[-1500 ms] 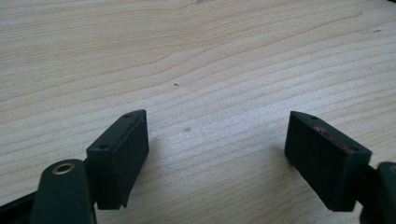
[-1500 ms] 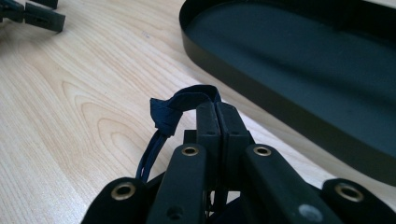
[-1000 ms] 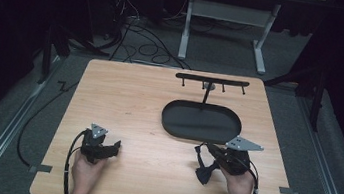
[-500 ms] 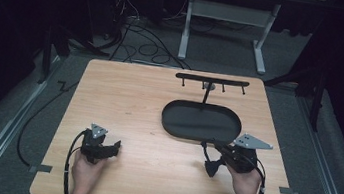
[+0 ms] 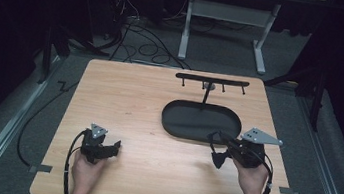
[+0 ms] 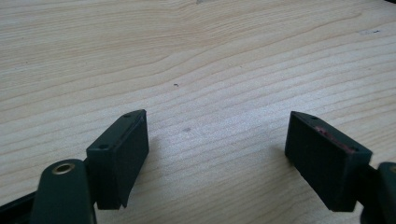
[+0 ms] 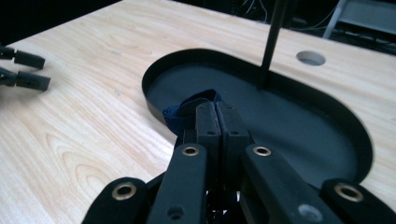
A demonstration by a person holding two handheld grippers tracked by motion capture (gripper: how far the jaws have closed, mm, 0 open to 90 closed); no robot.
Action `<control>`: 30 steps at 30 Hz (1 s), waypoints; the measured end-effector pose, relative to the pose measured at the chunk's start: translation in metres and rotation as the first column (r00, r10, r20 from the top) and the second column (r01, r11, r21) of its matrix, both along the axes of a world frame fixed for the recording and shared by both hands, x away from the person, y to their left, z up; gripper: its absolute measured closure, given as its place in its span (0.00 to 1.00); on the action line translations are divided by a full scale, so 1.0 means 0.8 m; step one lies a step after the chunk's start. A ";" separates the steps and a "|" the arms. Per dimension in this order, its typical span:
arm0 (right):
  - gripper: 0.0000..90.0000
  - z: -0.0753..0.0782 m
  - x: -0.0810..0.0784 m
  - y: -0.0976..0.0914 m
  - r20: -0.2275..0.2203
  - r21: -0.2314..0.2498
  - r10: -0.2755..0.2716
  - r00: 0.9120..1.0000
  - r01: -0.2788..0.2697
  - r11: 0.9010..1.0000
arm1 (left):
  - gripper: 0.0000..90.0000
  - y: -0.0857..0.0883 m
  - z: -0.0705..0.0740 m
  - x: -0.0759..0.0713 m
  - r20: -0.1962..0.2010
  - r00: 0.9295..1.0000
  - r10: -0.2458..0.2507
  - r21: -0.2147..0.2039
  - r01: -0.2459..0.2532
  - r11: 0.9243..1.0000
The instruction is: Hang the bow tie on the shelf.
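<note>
Table [image 5: 149, 99]: one, light wood grain, rectangular, one round hole [image 7: 311, 58] near far edge beside stand. Stand [image 5: 211, 80]: one, black, comprising one oval tray base [image 5: 176, 124], one upright post [image 5: 206, 95] rising from far side of tray, one horizontal crossbar on top with four short pegs hanging beneath. Grippers: two, one per hand. Left gripper [image 5: 114, 148]: resting low at near-left part of table, held by left hand [image 5: 85, 171], well apart from tray; jaws spread wide in left gripper view, pads [image 6: 122, 154] separated with bare wood between, nothing gripped. Right gripper [image 5: 216, 148]: held by right hand [image 5: 251, 180] at near-right of table, raised, tips just over near rim of tray, one grey three-cornered plate [image 5: 259, 137] on top. Jaws pressed together in right gripper view, clamped on one small dark blue item [image 7: 191, 106], folded, soft-looking, exact identity not determinable; item protruding beyond jaw tips, located above near edge of tray interior. Tray floor elsewhere bare, dark, matte. Cables: one trailing from each gripper toward near edge of table. Background: dark floor, several loose cables, one white table frame [image 5: 224, 28] beyond far edge.
</note>
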State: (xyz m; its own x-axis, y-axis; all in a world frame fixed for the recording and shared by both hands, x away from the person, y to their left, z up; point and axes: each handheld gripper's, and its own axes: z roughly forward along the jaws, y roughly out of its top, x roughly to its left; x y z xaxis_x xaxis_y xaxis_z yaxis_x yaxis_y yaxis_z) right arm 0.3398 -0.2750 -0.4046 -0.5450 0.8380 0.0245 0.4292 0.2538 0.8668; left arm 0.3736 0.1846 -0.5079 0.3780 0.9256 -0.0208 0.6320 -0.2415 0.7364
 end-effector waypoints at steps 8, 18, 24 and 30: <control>1.00 0.018 0.008 -0.004 0.019 0.003 -0.012 1.000 0.012 1.000 | 0.25 0.000 0.000 0.000 0.001 1.000 0.002 -0.002 -0.002 1.000; 1.00 0.026 0.022 -0.004 0.036 0.013 -0.026 0.999 0.026 1.000 | 0.25 0.000 0.000 0.000 0.001 1.000 0.001 -0.001 -0.001 1.000; 1.00 0.030 0.028 -0.005 0.037 0.033 -0.019 0.999 0.018 0.999 | 0.25 0.000 0.000 0.000 0.000 1.000 0.000 0.000 0.000 1.000; 1.00 0.041 0.032 -0.004 0.052 0.035 -0.010 0.999 0.008 0.999 | 0.25 0.000 0.000 0.000 0.000 1.000 0.001 0.000 -0.001 1.000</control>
State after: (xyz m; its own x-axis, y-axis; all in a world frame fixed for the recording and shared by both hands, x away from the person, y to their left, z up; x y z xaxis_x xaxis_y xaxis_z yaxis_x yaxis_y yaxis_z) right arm 0.3657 -0.2783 -0.3716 -0.5389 0.8420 0.0256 0.3854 0.2194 0.8963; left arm 0.3737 0.1843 -0.5080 0.3772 0.9259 -0.0205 0.6320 -0.2412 0.7365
